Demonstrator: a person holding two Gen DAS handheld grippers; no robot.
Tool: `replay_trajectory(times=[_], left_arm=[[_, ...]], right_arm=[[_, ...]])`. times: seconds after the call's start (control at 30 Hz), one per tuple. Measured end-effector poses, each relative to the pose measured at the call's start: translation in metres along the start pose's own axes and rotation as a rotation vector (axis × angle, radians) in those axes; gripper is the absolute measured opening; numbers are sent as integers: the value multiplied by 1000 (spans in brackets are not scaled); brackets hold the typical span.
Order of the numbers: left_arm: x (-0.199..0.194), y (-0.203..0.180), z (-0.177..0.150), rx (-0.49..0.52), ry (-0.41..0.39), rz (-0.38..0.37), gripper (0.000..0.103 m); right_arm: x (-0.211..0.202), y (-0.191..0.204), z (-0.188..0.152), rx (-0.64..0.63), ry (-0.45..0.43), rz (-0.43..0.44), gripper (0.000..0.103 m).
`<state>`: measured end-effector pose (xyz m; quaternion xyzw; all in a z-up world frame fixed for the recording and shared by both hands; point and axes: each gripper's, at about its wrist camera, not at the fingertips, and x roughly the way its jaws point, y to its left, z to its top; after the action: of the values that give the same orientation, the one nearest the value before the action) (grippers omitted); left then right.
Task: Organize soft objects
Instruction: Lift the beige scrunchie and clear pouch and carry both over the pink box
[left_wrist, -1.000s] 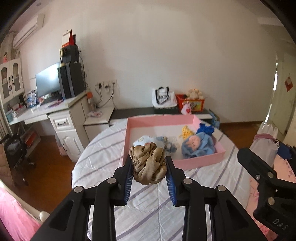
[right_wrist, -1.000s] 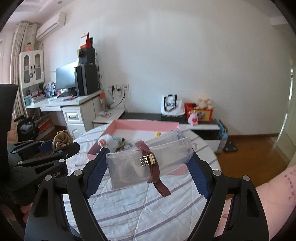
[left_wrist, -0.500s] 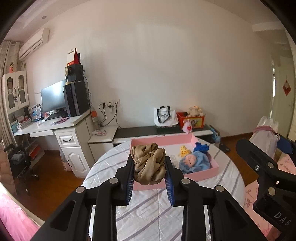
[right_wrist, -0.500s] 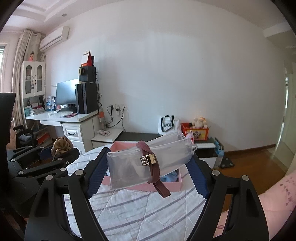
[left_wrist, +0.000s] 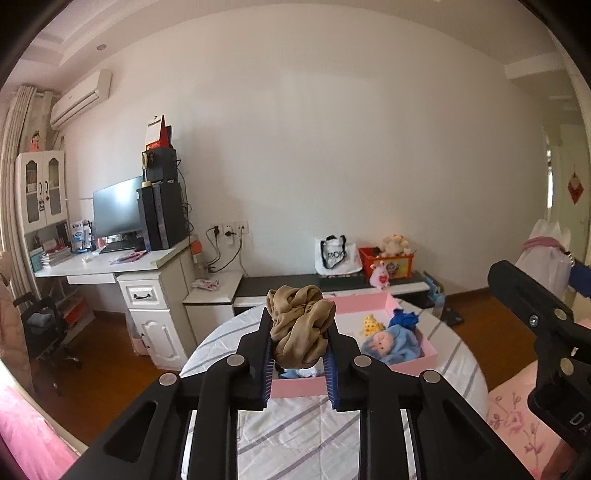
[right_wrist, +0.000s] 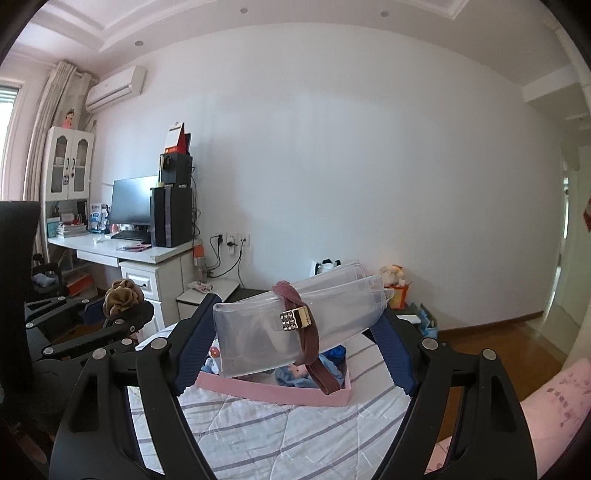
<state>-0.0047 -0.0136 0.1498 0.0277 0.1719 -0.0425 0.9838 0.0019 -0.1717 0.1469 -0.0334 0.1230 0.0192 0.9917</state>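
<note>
My left gripper is shut on a crumpled tan scrunchie, its blue pads pressing into both sides. It hangs in the air in front of the pink tray, which holds a blue-clad doll and a yellow toy. My right gripper is shut on a clear plastic pouch with a maroon band and gold clasp around it, held above the tray's near wall. The left gripper with the scrunchie shows at the left of the right wrist view.
The tray sits on a round table with a striped white cover. A white desk with a monitor and an office chair stand to the left. A low cabinet with a tote bag and red toy box lines the wall. Pink bedding lies at the right.
Both grippers have risen and tilted up, so the tray and table sit lower and farther in view. The left jaws have squeezed tighter on the scrunchie. The pouch stays gripped.
</note>
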Motion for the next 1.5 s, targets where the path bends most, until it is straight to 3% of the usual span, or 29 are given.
replay_trajectory(times=[0.37, 0.73, 1.03, 1.5], left_arm=[[-19, 10, -11, -24, -28, -46, 17], [-18, 20, -18, -27, -36, -2, 17], [-15, 5, -19, -30, -35, 6, 17], [28, 6, -12, -32, 59, -14, 17]], right_arm=[[-2, -2, 2, -1, -11, 7, 78], [-1, -5, 2, 9, -18, 8, 78], [7, -6, 5, 9, 2, 22, 78], [32, -19, -4, 36, 76, 47, 78]])
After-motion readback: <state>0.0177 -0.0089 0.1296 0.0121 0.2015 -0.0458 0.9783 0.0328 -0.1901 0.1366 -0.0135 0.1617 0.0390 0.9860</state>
